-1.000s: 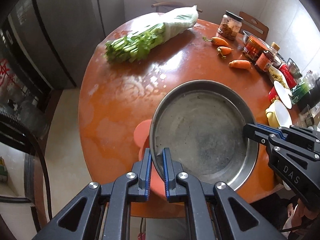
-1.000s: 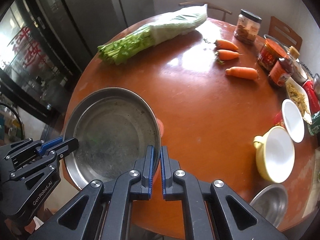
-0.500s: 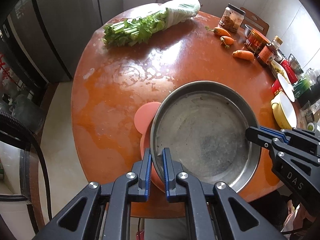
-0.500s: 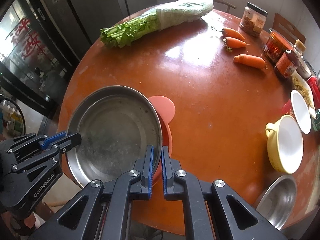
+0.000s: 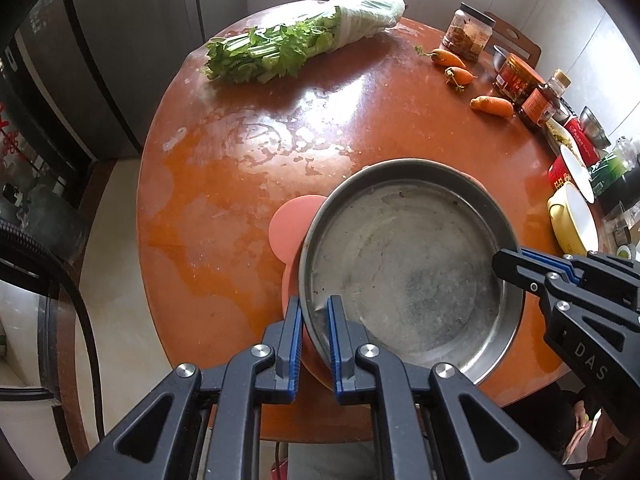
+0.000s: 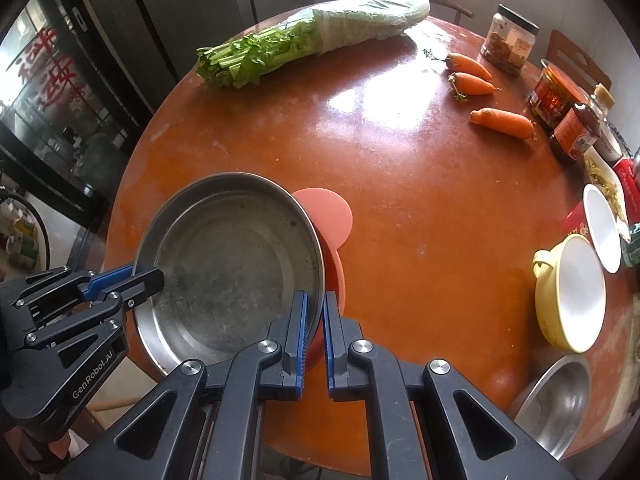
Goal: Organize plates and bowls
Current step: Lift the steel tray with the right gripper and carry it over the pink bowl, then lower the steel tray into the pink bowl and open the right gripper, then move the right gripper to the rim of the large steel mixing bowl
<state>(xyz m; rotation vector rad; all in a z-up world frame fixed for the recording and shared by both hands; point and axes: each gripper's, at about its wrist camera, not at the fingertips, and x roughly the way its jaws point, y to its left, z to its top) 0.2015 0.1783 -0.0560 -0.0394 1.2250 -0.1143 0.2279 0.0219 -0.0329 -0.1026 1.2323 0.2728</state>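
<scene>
A large round steel plate (image 5: 408, 272) is held between both grippers above the near part of the round orange table (image 5: 260, 152). My left gripper (image 5: 314, 312) is shut on its near-left rim. My right gripper (image 6: 315, 308) is shut on its opposite rim; the plate also shows in the right wrist view (image 6: 232, 264). A pink plastic plate with a round ear (image 5: 288, 228) lies under the steel plate, mostly hidden; it also shows in the right wrist view (image 6: 332, 216). A yellow bowl (image 6: 572, 296), a small white bowl (image 6: 602, 228) and a steel bowl (image 6: 556, 400) sit at the table's right side.
A bagged bunch of celery (image 6: 304, 36) lies at the far edge. Three carrots (image 6: 500, 120), a jar (image 6: 510, 40) and sauce bottles (image 6: 574, 132) stand at the far right. A dark fridge (image 5: 100, 60) is beyond the table to the left.
Both grippers have lifted the steel plate higher and pulled back, so more of the table and of the pink plate underneath shows.
</scene>
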